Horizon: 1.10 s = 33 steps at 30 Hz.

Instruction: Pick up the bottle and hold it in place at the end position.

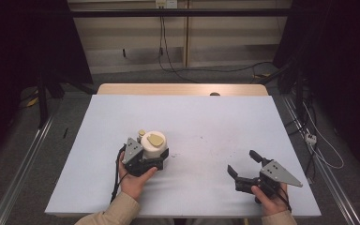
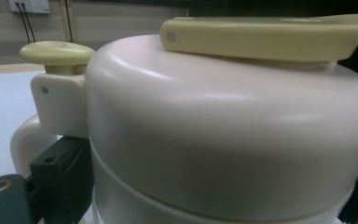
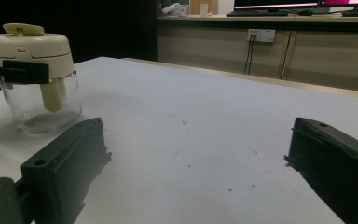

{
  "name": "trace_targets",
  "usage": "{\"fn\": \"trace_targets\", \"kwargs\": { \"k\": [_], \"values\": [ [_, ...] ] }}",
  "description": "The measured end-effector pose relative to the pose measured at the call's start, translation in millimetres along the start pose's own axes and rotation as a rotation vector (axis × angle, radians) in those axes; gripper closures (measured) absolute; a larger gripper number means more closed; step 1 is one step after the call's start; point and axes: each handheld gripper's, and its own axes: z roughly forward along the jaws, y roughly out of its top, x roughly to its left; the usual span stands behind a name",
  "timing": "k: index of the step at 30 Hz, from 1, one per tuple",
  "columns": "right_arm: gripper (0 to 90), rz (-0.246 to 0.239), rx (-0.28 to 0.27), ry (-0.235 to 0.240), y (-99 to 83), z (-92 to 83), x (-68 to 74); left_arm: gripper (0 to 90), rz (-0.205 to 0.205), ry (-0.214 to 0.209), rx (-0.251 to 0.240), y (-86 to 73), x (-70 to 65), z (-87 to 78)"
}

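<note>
Room: dim lab, pale table (image 1: 201,117) with cables on the floor beyond its far edge.
Left gripper (image 1: 151,158): you have it clamped around the cream lid of the jar (image 1: 153,144), jaws on either side.
Jar: stands near the table's front-left corner; its glass base (image 3: 42,109) rests on the surface.
Right gripper (image 1: 244,165): released, jaws spread wide, near the front-right edge, well apart from the jar.
Risk: you grip the lid alone, so a lift or twist could free the glass base and drop it.
</note>
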Motion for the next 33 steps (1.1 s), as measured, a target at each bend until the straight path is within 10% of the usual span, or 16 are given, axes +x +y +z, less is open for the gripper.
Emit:
{"fn": "trace_targets", "kwargs": {
  "k": [33],
  "values": [
    [3.5, 0.000, 0.002, 0.004, 0.2, 1.8, 0.3, 6.4, 0.000, -0.047, -0.015, 20.8, -2.8, 20.7]
  ]
}}
